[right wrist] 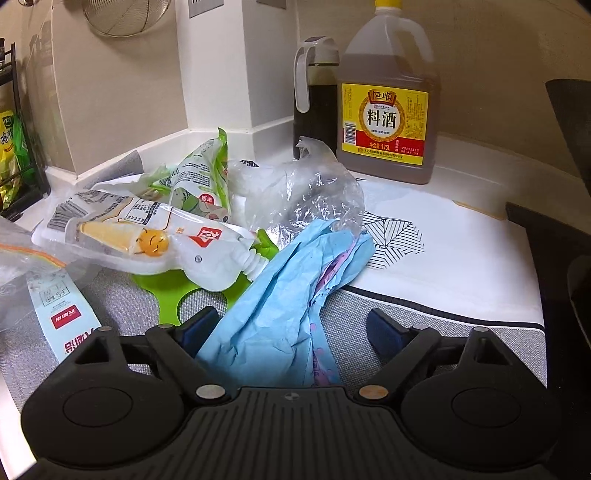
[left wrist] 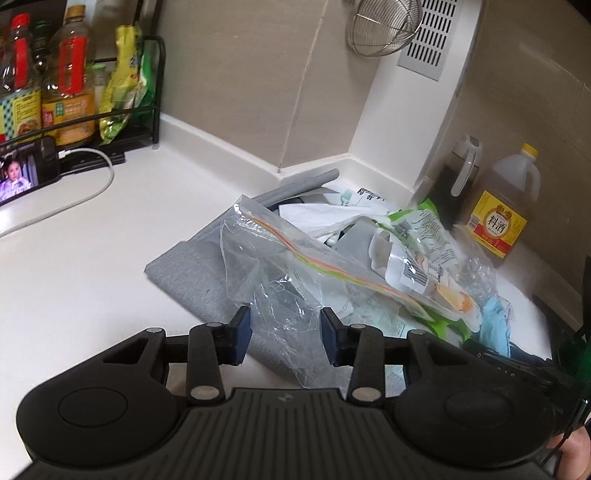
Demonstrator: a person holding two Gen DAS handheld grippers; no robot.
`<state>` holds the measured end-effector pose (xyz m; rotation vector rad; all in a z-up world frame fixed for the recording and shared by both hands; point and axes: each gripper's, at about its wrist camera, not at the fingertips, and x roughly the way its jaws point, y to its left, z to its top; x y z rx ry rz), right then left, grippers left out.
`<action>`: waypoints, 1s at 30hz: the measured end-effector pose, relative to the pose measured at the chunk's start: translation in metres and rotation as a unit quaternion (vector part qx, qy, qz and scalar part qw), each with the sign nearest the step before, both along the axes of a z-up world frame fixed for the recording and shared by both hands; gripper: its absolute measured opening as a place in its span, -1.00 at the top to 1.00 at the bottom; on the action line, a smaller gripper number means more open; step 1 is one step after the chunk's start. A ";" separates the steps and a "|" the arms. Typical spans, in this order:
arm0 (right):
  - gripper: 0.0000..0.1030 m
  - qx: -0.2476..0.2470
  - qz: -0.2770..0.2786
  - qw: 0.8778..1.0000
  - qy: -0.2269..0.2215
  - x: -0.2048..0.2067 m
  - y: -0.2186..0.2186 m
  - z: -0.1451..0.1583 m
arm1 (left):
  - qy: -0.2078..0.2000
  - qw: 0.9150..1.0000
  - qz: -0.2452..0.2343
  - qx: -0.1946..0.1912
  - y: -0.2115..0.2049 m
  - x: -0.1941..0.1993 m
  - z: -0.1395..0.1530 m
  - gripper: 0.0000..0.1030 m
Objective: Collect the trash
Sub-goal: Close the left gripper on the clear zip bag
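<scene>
A heap of trash lies on a grey mat [left wrist: 184, 273] in the counter's corner. My left gripper [left wrist: 286, 332] is shut on a clear zip bag [left wrist: 273, 254] with an orange-green seal, and the bag stands up crumpled from between the pads. My right gripper [right wrist: 291, 330] is open wide around a crumpled light blue sheet [right wrist: 280, 295]; the sheet lies against the left finger and away from the right one. Beyond it lie a white spouted pouch [right wrist: 147, 240] with a yellow smiley, a green packet [right wrist: 207, 173] and crumpled clear plastic [right wrist: 306, 195].
A big cooking wine jug [right wrist: 388, 110] and a dark sauce bottle [right wrist: 314, 110] stand against the wall behind the heap. A wire rack of bottles [left wrist: 66, 74], a phone [left wrist: 22, 173] on a white cable and a hanging strainer [left wrist: 384, 26] are to the left.
</scene>
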<state>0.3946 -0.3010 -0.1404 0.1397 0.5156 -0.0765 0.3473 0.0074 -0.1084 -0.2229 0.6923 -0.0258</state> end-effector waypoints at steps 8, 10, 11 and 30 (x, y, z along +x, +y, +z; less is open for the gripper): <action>-0.57 -0.005 -0.005 1.000 -0.001 -0.001 0.001 0.000 | -0.003 1.000 0.005 0.013 0.009 -0.027 -0.001 0.14; -0.14 -0.002 -0.010 1.000 -0.009 -0.004 0.000 0.001 | -0.009 1.000 0.007 0.015 0.012 -0.034 0.003 0.16; 0.06 0.004 -0.011 1.000 -0.014 -0.006 -0.002 0.002 | -0.012 1.000 0.008 0.016 0.014 -0.038 0.005 0.16; 0.39 0.079 -0.022 0.986 -0.147 -0.030 -0.021 0.012 | -0.040 0.998 0.030 0.030 0.053 -0.165 0.020 0.16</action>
